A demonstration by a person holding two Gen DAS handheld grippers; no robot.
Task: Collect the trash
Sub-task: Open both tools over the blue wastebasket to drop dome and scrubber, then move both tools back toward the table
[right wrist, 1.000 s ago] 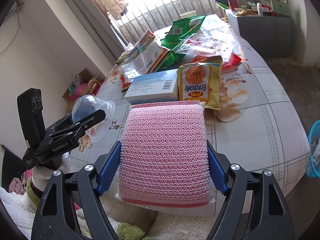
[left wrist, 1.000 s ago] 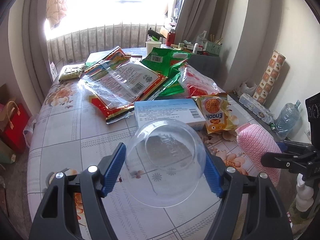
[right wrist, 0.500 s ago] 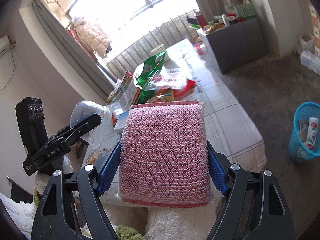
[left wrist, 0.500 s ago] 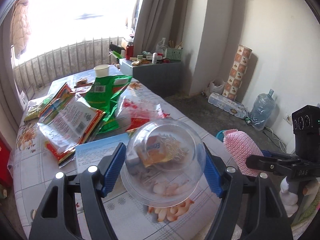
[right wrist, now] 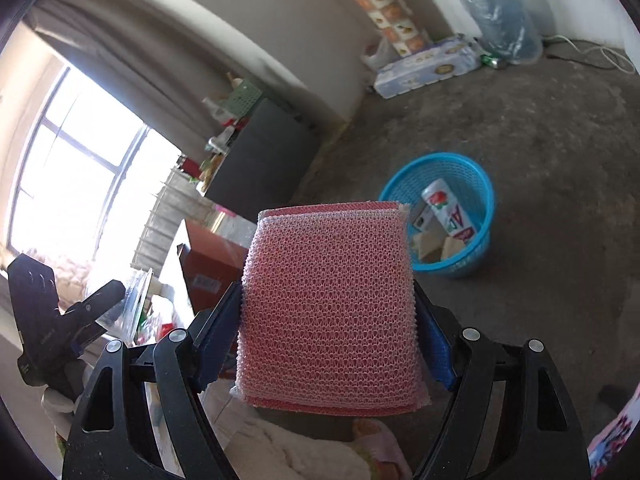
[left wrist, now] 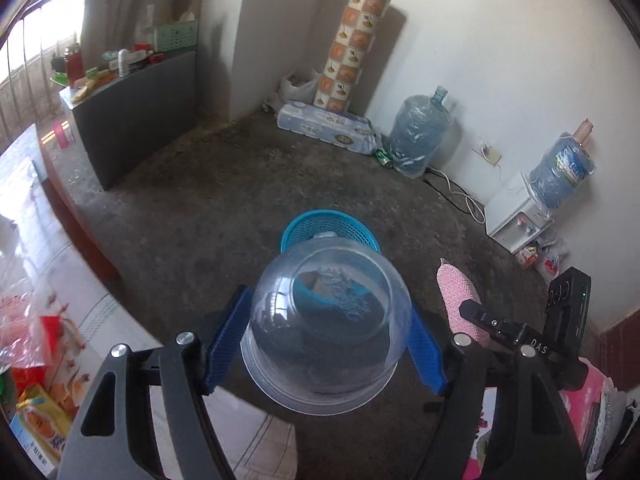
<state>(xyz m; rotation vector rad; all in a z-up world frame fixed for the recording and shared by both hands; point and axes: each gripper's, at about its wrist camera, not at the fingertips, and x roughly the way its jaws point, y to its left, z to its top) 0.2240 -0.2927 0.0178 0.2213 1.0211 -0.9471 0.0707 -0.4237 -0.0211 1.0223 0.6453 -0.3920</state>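
While wide: left gripper (left wrist: 326, 340) clamps clear dome (left wrist: 326, 328) | right gripper (right wrist: 328, 328) seemingly clamps pink sponge (right wrist: 330, 304)

The dome (left wrist: 326, 320) covers the near half of the basket (left wrist: 304, 226), so from the left wrist its contents can't be made out. The pink sponge (right wrist: 330, 308) blocks the table edge behind it and the basket's left rim (only cartons on the right show). The wrappers (left wrist: 32, 344) at the left edge are cut off and smeared. Labels on the shelf clutter (left wrist: 120, 60) are too small to read.
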